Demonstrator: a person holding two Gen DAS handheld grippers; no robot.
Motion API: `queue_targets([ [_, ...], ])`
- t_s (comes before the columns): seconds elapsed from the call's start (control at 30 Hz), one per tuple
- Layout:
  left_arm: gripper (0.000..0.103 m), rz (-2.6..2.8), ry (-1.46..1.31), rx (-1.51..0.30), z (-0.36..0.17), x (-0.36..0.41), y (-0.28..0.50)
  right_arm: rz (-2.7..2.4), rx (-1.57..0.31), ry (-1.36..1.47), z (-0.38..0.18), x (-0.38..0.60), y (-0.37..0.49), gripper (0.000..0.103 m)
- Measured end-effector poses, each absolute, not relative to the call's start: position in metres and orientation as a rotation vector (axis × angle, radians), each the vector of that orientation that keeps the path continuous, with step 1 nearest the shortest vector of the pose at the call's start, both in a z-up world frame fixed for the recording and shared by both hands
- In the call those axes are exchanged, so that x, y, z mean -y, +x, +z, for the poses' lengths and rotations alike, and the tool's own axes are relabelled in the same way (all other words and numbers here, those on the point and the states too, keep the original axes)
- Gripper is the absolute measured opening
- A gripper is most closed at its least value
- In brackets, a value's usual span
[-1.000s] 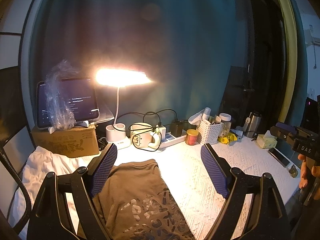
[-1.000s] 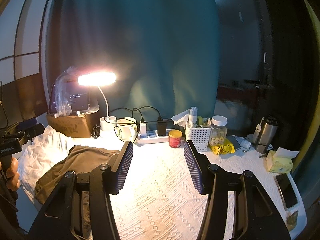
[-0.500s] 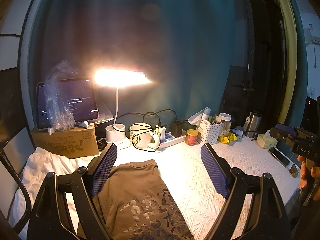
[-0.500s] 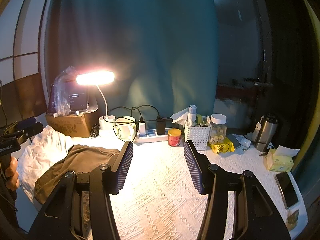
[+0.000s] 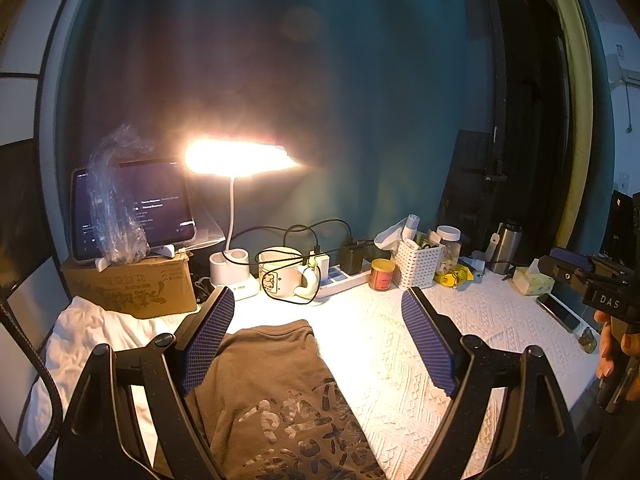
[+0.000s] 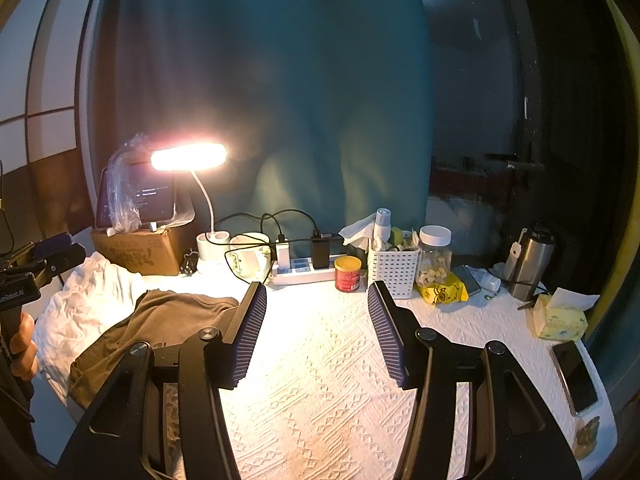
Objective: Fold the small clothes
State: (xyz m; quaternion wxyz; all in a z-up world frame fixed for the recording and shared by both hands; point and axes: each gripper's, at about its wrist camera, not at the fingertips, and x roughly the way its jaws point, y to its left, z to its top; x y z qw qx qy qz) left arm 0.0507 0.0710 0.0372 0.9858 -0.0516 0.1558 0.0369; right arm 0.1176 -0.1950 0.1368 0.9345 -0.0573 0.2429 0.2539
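Hovering wide apart, left gripper (image 5: 316,344) above brown shirt (image 5: 280,400), nothing held; likely lining up on the hem. Right gripper (image 6: 316,332) equally wide, right of shirt, over bare white cloth (image 6: 340,400). Count: one brown shirt, one white garment (image 6: 84,312) left of shirt.

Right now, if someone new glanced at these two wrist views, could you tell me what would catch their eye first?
The glaring desk lamp at the back left would come first, washing light over the white patterned tablecloth. Next is the brown printed garment, lying on the table's left side beneath the open left gripper. The right gripper, also open, hovers over bare cloth, with small clutter lined along the back edge.
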Motion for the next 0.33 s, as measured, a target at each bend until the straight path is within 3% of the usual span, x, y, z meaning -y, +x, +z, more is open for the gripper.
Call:
queue_targets([
  [0.33, 0.085, 0.078, -0.106, -0.316, 0.0373, -0.0707, 0.0522, 0.513, -0.5, -0.116, 0.1349, 0.1948, 0.1155, 0.056],
])
